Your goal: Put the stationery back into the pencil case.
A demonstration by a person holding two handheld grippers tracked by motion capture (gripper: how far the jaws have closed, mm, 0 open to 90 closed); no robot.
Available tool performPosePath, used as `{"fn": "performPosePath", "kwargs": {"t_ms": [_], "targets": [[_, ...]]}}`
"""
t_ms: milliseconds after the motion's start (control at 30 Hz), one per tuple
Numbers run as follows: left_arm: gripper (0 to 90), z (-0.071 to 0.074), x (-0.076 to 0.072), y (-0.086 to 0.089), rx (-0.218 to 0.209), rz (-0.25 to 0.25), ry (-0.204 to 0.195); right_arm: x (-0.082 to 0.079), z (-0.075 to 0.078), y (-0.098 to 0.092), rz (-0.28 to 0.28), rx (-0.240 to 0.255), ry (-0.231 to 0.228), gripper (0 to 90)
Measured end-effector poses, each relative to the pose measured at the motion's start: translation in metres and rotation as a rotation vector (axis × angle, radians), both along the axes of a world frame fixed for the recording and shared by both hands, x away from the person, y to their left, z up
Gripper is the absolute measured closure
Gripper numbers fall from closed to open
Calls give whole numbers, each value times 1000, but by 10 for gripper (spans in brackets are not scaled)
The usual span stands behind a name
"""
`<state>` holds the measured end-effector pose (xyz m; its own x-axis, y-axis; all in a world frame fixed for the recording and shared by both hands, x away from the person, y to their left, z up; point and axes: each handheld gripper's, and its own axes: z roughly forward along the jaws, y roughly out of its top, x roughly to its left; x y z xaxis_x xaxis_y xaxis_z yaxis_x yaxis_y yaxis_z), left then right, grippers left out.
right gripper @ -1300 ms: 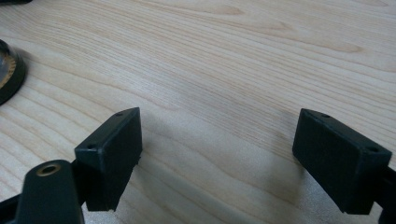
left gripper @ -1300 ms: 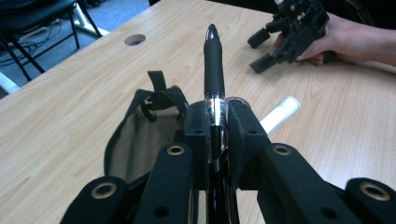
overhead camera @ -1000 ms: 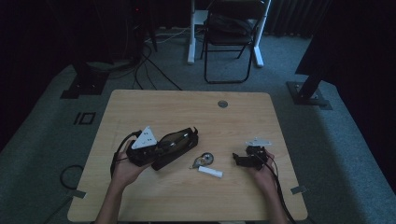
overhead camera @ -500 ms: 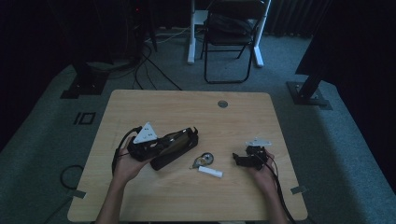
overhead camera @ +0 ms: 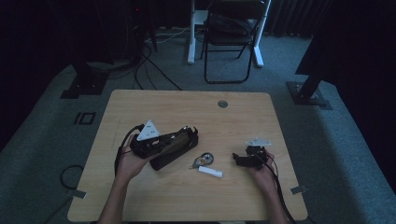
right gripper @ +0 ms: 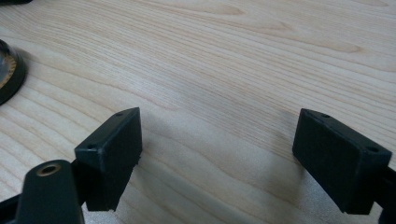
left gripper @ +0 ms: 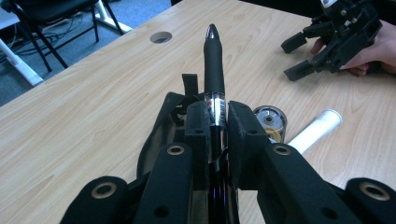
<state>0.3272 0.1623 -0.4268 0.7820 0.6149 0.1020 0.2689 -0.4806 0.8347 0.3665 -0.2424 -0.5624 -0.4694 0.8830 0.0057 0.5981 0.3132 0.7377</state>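
Note:
My left gripper (left gripper: pixel 215 119) is shut on a black pen (left gripper: pixel 214 56) whose tip points away toward the table's far side. The pads clamp its clear middle section. Under the pen lies an open black pencil case (left gripper: pixel 161 135). From above, the left gripper (overhead camera: pixel 154 140) sits over the case (overhead camera: pixel 180 148) at the table's left centre. My right gripper (right gripper: pixel 219 149) stands open just above the bare wood, nothing between its jaws. In the high view the right gripper (overhead camera: pixel 239 159) rests at the right front, held by a hand.
A round tape dispenser (overhead camera: pixel 204 160) and a white tube (overhead camera: pixel 211 171) lie between the two grippers. The dispenser's edge (right gripper: pixel 7 70) is at the right gripper's left. A cable hole (overhead camera: pixel 222 103) sits in the wooden table (overhead camera: pixel 187 200). A folding chair (overhead camera: pixel 231 37) stands beyond it.
The left gripper with the pen has crept slightly away from the person, over the case. The right gripper has stayed put.

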Motion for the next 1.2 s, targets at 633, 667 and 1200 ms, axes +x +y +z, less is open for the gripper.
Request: {"fn": "performPosePath", "kwargs": {"t_ms": [633,667,1200], "targets": [[796,-3,5,-5,5,32,-10,0,0,0,0,0,0,158],[795,-3,6,-5,6,33,-12,0,0,0,0,0,0,158],[796,-7,10,-14,14,54,-21,0,0,0,0,-1,0,158]]}}
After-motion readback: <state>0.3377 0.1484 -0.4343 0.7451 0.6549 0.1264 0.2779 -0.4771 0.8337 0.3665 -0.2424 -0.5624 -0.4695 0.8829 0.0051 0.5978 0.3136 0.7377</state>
